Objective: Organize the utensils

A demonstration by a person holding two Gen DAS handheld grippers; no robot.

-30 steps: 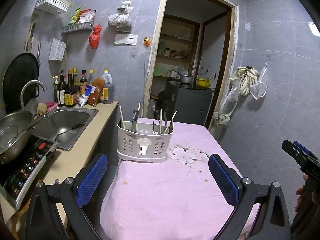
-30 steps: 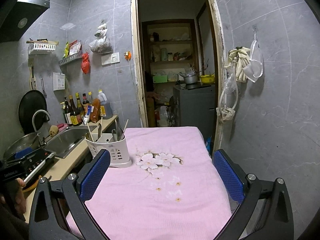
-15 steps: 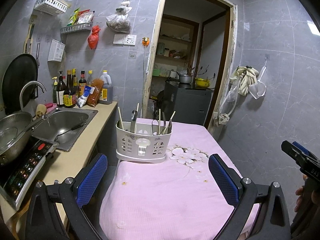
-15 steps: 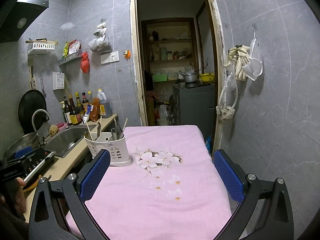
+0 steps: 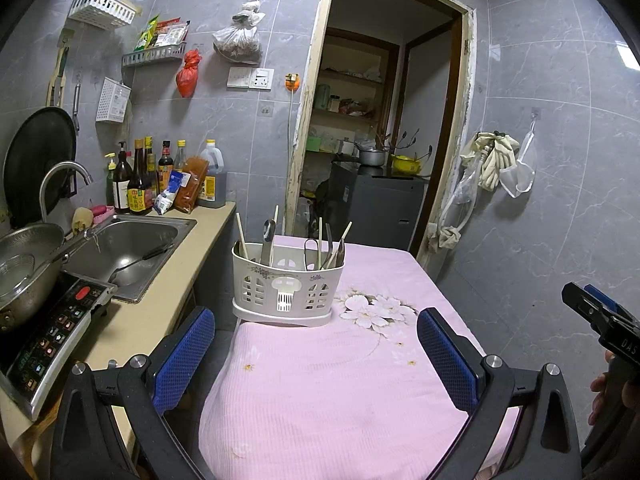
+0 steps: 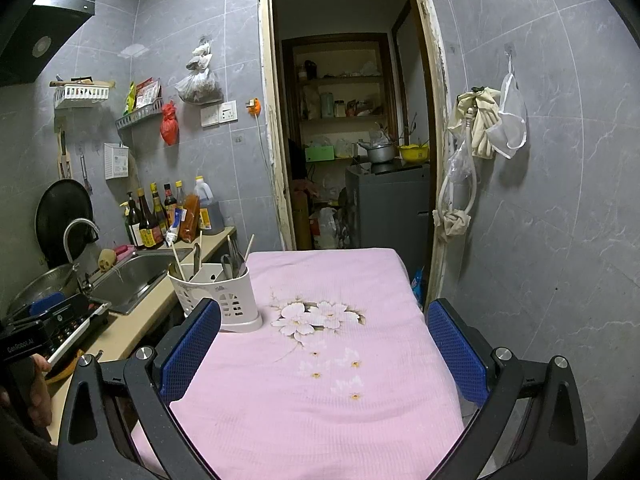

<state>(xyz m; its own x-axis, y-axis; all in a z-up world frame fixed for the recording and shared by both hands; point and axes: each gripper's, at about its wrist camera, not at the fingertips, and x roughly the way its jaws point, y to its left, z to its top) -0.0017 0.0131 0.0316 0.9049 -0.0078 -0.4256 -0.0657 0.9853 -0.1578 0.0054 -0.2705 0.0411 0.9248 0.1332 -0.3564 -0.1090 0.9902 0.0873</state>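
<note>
A white slotted utensil caddy [image 5: 286, 286] [image 6: 218, 294] stands at the left edge of the pink cloth-covered table [image 5: 348, 380] [image 6: 320, 384]. Chopsticks, a spoon [image 5: 267, 240] and other metal utensils stick up out of it. My left gripper [image 5: 316, 354] hovers open over the near part of the table, well short of the caddy, nothing between its blue pads. My right gripper [image 6: 324, 354] is open too, over the table's near end, with the caddy ahead on its left. The right gripper's tip [image 5: 596, 314] shows at the left wrist view's right edge.
A counter on the left carries a steel sink [image 5: 124, 246], an induction cooker [image 5: 44, 340] with a metal pot [image 5: 24, 264], and sauce bottles [image 5: 138, 184]. A tiled wall runs close along the table's right side. A doorway [image 6: 348, 140] opens behind the table.
Both grippers drifted only slightly; the left wrist view has shifted a little, so the caddy sits a touch lower and further left. Both stay open and empty.
</note>
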